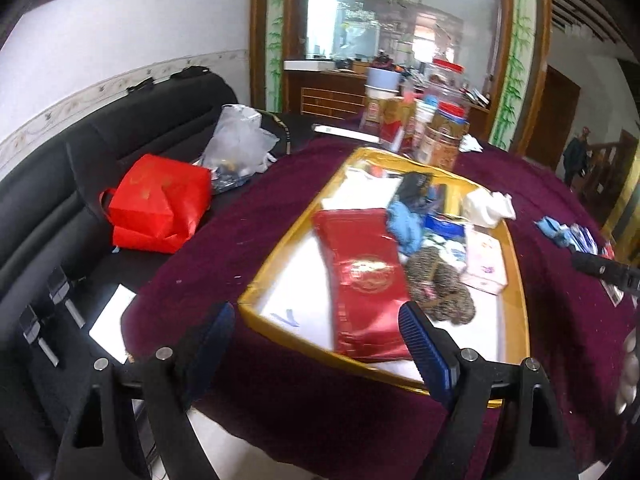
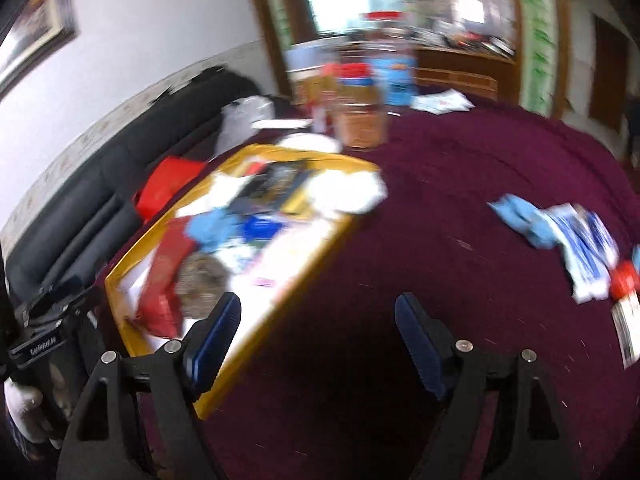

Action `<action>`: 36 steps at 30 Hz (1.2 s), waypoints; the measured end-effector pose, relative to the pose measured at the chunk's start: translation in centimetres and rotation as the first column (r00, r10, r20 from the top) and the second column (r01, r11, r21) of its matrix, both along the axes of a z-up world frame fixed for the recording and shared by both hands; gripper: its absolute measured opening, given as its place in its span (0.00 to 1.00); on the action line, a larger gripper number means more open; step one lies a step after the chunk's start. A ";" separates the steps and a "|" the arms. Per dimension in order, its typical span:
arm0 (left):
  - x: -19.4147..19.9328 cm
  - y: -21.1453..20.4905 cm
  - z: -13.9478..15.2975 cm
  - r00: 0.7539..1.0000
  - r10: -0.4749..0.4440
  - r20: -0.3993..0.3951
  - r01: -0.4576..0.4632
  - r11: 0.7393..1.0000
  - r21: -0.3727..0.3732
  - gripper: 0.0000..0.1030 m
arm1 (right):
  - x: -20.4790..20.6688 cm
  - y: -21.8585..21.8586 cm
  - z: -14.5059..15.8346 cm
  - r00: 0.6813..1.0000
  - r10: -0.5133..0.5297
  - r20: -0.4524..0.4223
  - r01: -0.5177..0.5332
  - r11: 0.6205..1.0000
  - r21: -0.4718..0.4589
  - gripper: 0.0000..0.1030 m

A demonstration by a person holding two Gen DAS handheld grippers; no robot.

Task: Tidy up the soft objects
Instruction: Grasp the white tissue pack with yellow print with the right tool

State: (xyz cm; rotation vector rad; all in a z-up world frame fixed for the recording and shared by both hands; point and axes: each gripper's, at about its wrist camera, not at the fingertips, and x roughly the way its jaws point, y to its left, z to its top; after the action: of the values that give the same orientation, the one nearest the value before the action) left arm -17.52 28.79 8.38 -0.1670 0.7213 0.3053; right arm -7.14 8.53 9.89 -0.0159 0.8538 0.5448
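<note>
Between the blue pads of the left tongs (image 1: 316,338), nothing is being pinched; they are standing spread wide over the near rim of a gold tray (image 1: 280,240). At 12 o'clock from them a red pouch (image 1: 366,280) is lying lengthwise in the tray, with a speckled knit bundle (image 1: 440,292) touching it at 2 o'clock and a blue cloth (image 1: 404,226) beyond. A white tissue wad (image 1: 486,208) is sitting at the tray's far right rim. Everything is resting on a maroon-covered surface (image 1: 248,216).

The right tongs (image 2: 318,330) are also gaping empty, hanging over bare maroon cloth with the tray's corner under the left pad. At 2 o'clock, well apart, a second blue cloth (image 2: 520,216) is lying beside blue-and-white packets (image 2: 588,248). The view is blurred.
</note>
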 end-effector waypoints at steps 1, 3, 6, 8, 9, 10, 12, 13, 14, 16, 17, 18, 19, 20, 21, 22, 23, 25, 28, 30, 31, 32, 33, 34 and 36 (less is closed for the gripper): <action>0.3 -0.7 0.0 1.000 -0.014 -0.005 0.014 1.000 0.006 0.85 | 0.3 -1.5 -0.1 1.000 -0.030 -0.010 0.030 0.999 0.013 0.76; 0.7 -1.9 0.1 0.999 -0.037 -0.015 0.037 0.999 0.019 0.85 | 0.7 -4.3 -0.2 0.996 -0.087 -0.015 0.087 0.996 0.024 0.76; 1.2 -3.7 0.4 0.997 -0.077 -0.032 0.078 0.996 0.045 0.85 | 0.6 -8.2 -0.3 0.988 -0.153 -0.012 0.154 0.988 0.020 0.76; 1.4 -4.7 0.6 0.995 -0.093 -0.039 0.096 0.993 0.063 0.85 | 0.3 -10.1 -0.2 0.983 -0.181 -0.005 0.181 0.983 0.007 0.76; 1.5 -5.1 0.8 0.994 -0.100 -0.040 0.103 0.992 0.069 0.85 | 0.3 -11.0 -0.2 0.981 -0.193 0.001 0.193 0.981 0.000 0.76; 1.6 -5.5 0.9 0.993 -0.107 -0.042 0.110 0.991 0.077 0.85 | 0.2 -12.0 -0.1 0.978 -0.209 0.008 0.209 0.978 -0.005 0.76; 1.7 -6.5 1.1 0.992 -0.120 -0.047 0.124 0.988 0.093 0.85 | 0.1 -14.2 0.1 0.969 -0.245 0.017 0.245 0.969 0.000 0.76; 1.9 -6.8 1.1 0.991 -0.126 -0.050 0.131 0.986 0.099 0.85 | 0.1 -15.4 0.2 0.963 -0.267 0.019 0.267 0.964 0.008 0.77; 2.0 -7.4 1.2 0.989 -0.134 -0.056 0.140 0.984 0.107 0.85 | 0.1 -16.6 0.2 0.957 -0.291 0.022 0.290 0.957 0.016 0.77; 2.2 -8.3 1.2 0.987 -0.147 -0.066 0.154 0.981 0.120 0.85 | 0.1 -18.2 0.1 0.947 -0.320 0.020 0.320 0.947 0.026 0.77; 2.2 -8.7 1.2 0.986 -0.154 -0.071 0.162 0.979 0.126 0.85 | 0.1 -19.3 0.0 0.941 -0.338 0.016 0.337 0.941 0.033 0.77; 2.2 -9.2 1.3 0.984 -0.163 -0.074 0.172 0.976 0.132 0.85 | 0.2 -19.9 -0.1 0.938 -0.345 0.013 0.345 0.938 0.035 0.77; 2.3 -9.7 1.3 0.982 -0.173 -0.076 0.182 0.974 0.136 0.85 | 0.2 -20.6 -0.2 0.934 -0.357 0.012 0.356 0.934 0.036 0.77; 2.3 -10.2 1.4 0.980 -0.183 -0.078 0.192 0.971 0.139 0.85 | 0.2 -21.3 -0.3 0.929 -0.369 0.013 0.368 0.929 0.036 0.77; 2.4 -10.8 1.5 0.977 -0.196 -0.080 0.206 0.968 0.140 0.85 | 0.3 -21.7 -0.3 0.926 -0.377 0.016 0.377 0.926 0.036 0.77; 2.4 -11.2 1.5 0.974 -0.213 -0.082 0.223 0.965 0.135 0.85 | 0.3 -22.3 -0.3 0.922 -0.387 0.020 0.387 0.922 0.036 0.77; 2.6 -11.7 1.5 0.968 -0.235 -0.083 0.244 0.962 0.123 0.85 | 0.4 -23.0 -0.2 0.916 -0.400 0.023 0.399 0.916 0.037 0.77; 2.9 -12.8 1.5 0.953 -0.291 -0.086 0.297 0.952 0.070 0.85 | 0.8 -24.4 -0.2 0.901 -0.434 0.028 0.432 0.901 0.041 0.77; 3.5 -14.7 0.9 0.932 -0.347 -0.106 0.351 0.936 0.028 0.85 | 1.7 -26.8 -0.3 0.867 -0.498 0.013 0.496 0.865 0.070 0.77; 4.0 -16.5 0.2 0.912 -0.388 -0.135 0.395 0.919 0.025 0.85 | 2.7 -28.9 -0.6 0.837 -0.547 -0.021 0.546 0.830 0.114 0.77; 4.0 -17.3 0.0 0.902 -0.408 -0.143 0.414 0.910 0.019 0.85 | 3.2 -30.0 -0.8 0.820 -0.571 -0.046 0.571 0.810 0.136 0.77; 4.1 -18.0 -0.2 0.891 -0.429 -0.149 0.435 0.900 0.008 0.85 | 3.8 -30.8 -1.1 0.807 -0.587 -0.068 0.590 0.793 0.153 0.77; 4.3 -18.9 -0.4 0.877 -0.455 -0.156 0.459 0.888 -0.009 0.85 | 4.3 -31.4 -1.3 0.796 -0.599 -0.087 0.605 0.779 0.166 0.77; 4.5 -19.5 -0.6 0.866 -0.472 -0.162 0.475 0.880 -0.024 0.85 | 5.0 -32.1 -1.7 0.782 -0.614 -0.108 0.622 0.761 0.183 0.77; 5.0 -20.7 -1.3 0.847 -0.501 -0.181 0.499 0.865 -0.058 0.85 | 6.2 -32.6 -2.3 0.776 -0.615 -0.136 0.630 0.752 0.193 0.77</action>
State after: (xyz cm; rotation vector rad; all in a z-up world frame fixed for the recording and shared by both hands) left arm -12.50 8.12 7.10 0.0485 0.9278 -0.1880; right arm -0.99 -24.05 7.61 0.4922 0.7946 0.0001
